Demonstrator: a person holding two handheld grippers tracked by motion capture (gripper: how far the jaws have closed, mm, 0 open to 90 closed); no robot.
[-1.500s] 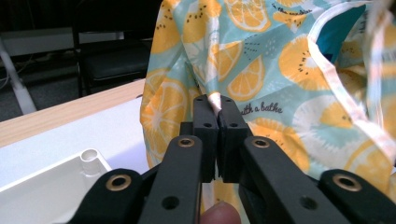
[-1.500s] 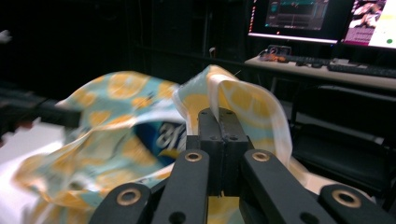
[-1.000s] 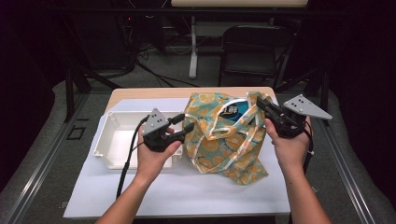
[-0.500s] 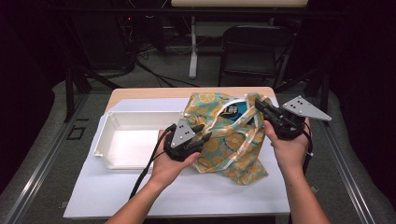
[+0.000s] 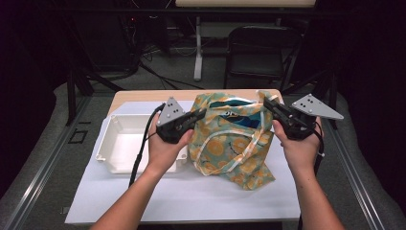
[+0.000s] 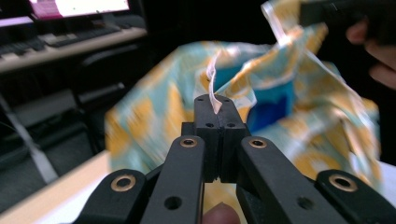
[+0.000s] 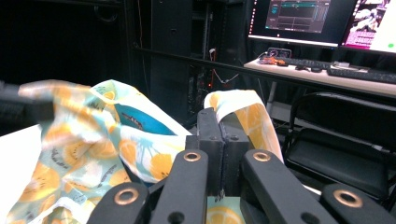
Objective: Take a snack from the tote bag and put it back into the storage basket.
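Note:
A cloth bag (image 5: 230,148) printed with orange slices on teal stands on the white-covered table, its mouth held apart. My left gripper (image 5: 201,114) is shut on the bag's left rim; its jaws have just been closing, and the white edge trim is pinched between them (image 6: 214,100). My right gripper (image 5: 266,104) is shut on the right rim by the handle strap (image 7: 218,114). A blue item (image 5: 234,115) lies inside the bag (image 6: 154,116), visible through the mouth (image 7: 135,122).
A white plastic tray (image 5: 107,143) sits left of the bag, under my left hand. A white sheet (image 5: 191,196) covers the wooden table (image 5: 143,96). A black folding chair (image 5: 258,52) and desk legs stand beyond the far edge.
My left gripper moved right from beside the tray, rose to the bag's left rim and shut on it. The bag's mouth now stands wider. The right gripper held still.

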